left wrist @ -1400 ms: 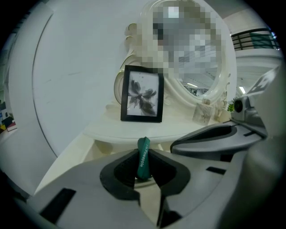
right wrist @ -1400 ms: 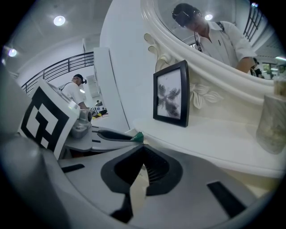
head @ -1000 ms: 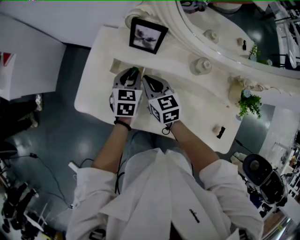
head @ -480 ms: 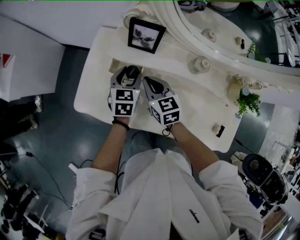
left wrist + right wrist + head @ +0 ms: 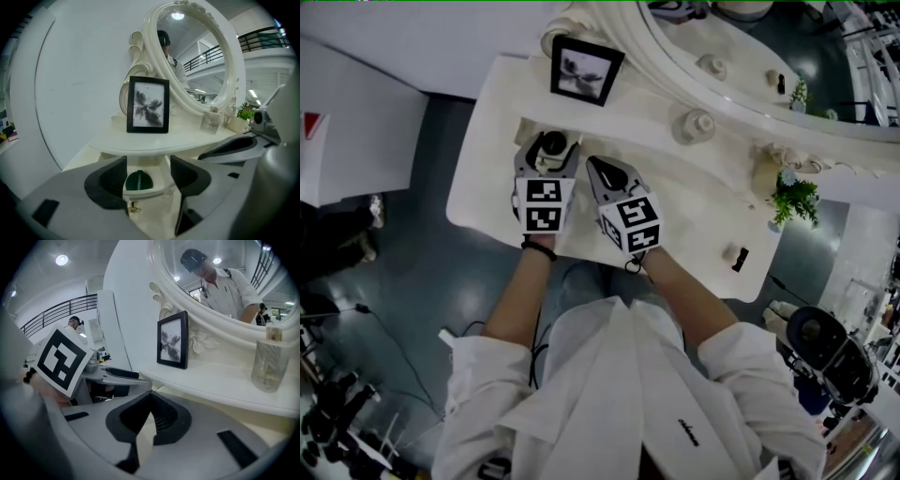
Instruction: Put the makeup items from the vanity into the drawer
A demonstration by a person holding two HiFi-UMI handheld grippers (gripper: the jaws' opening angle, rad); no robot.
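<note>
We let the green item (image 5: 138, 182) go into the drawer (image 5: 157, 206).
Our left gripper (image 5: 148, 174) pinched it a second ago; its jaws have just been opening and stand spread clear of it. Our right gripper (image 5: 151, 397) keeps its jaws pressed together.

dark green makeup item (image 5: 138, 181), cream-white vanity (image 5: 694, 202), black picture frame (image 5: 148, 105).

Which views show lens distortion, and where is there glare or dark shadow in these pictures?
Left gripper view: strong fisheye with black corners; the mirror bulges, and a ceiling lamp glares in its glass. Right gripper view: the same fisheye; the picture frame leans, the vanity edge curves. Head view: soft, even light, no hard shadows.
</note>
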